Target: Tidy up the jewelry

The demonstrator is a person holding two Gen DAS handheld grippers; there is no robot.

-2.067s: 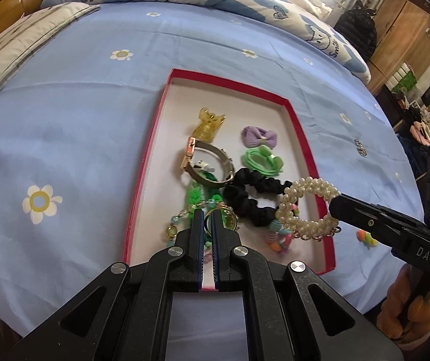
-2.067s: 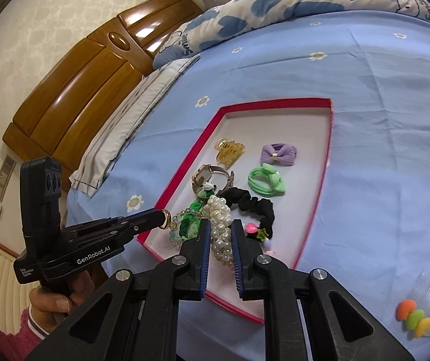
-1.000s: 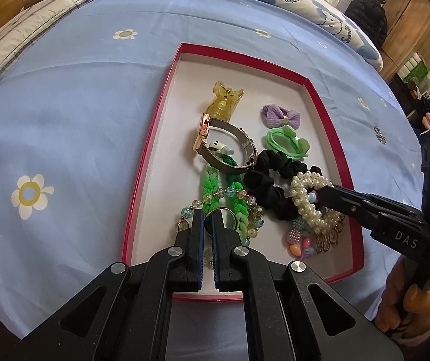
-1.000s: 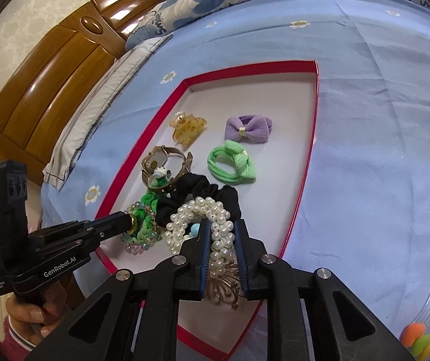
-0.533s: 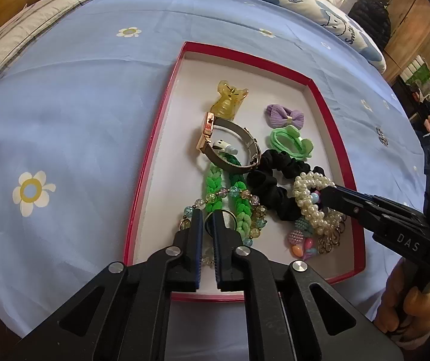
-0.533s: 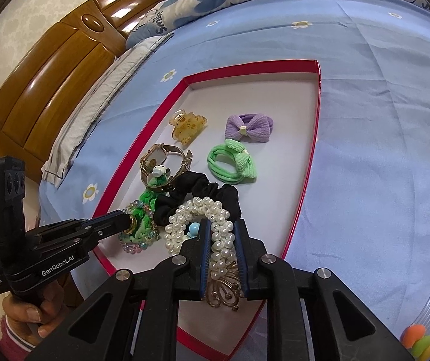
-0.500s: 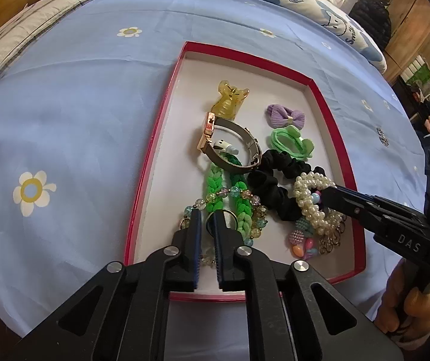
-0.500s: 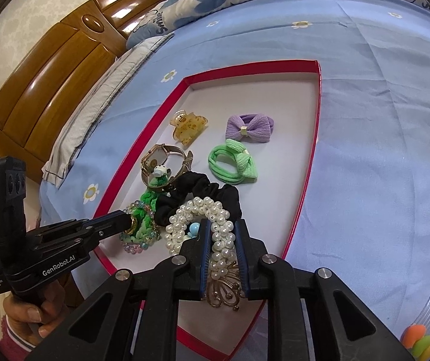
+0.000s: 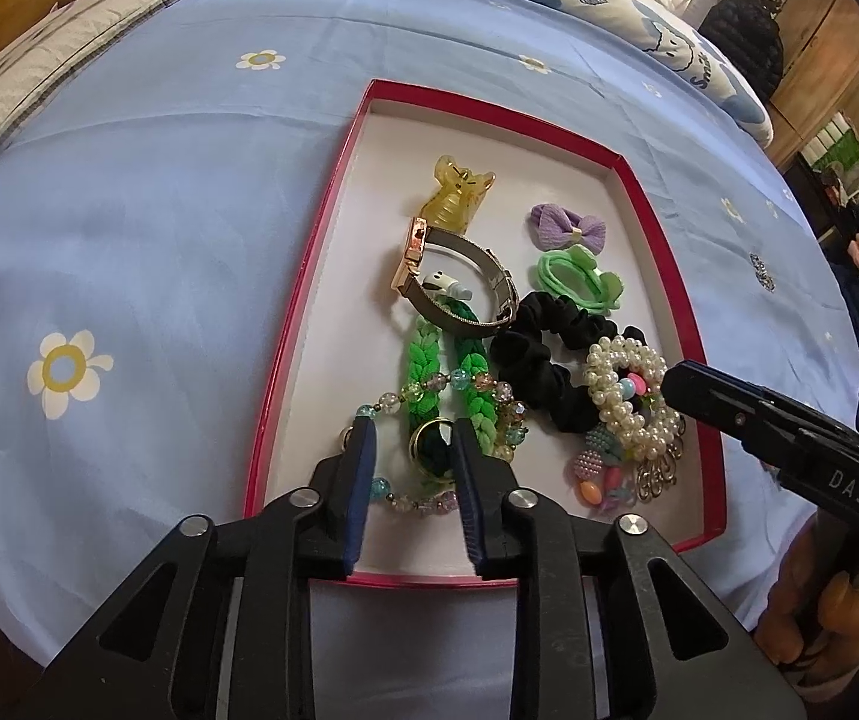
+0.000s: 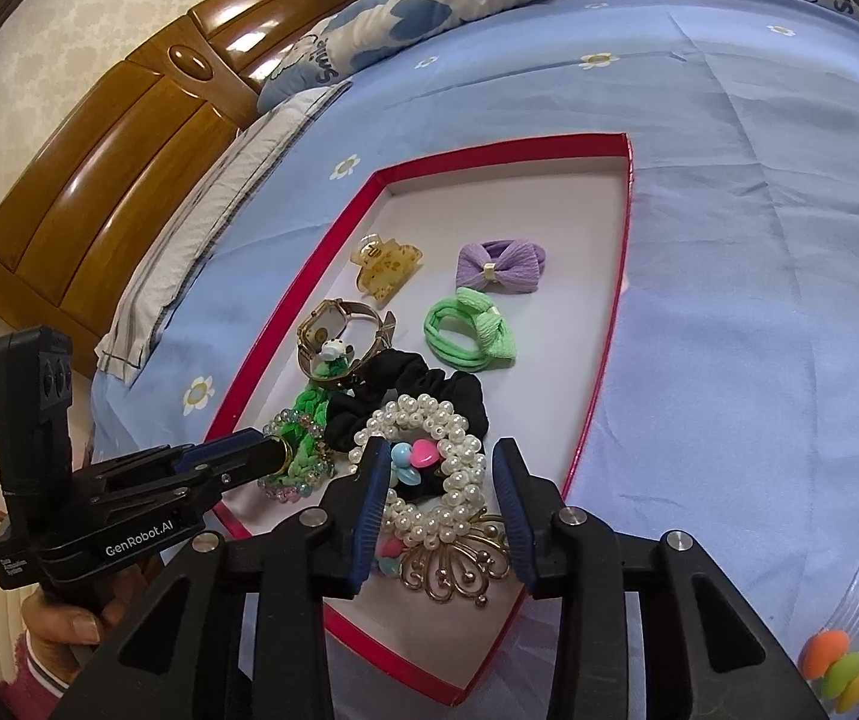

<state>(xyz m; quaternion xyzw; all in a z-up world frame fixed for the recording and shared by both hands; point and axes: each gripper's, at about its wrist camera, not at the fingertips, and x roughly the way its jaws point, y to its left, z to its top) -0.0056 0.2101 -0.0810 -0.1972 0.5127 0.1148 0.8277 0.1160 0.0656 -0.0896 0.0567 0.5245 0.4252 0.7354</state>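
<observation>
Blue floral bedsheet [image 9: 159, 228] carries the red-rimmed tray [image 9: 300, 300]. Beaded bracelet [image 9: 423, 387] is partly hidden by the left gripper [image 9: 414, 441]; pearl bracelet [image 10: 429, 420] is partly hidden by the right gripper [image 10: 438, 462]. Both are tilted down, jaws just parted, pads clear of the pieces lying in the tray.

Two close, downward wrist views (shared red tray [image 9: 657, 222])

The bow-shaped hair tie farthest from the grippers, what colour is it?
Light purple ribbed fabric bow hair tie, clearest in the right wrist view.
</observation>
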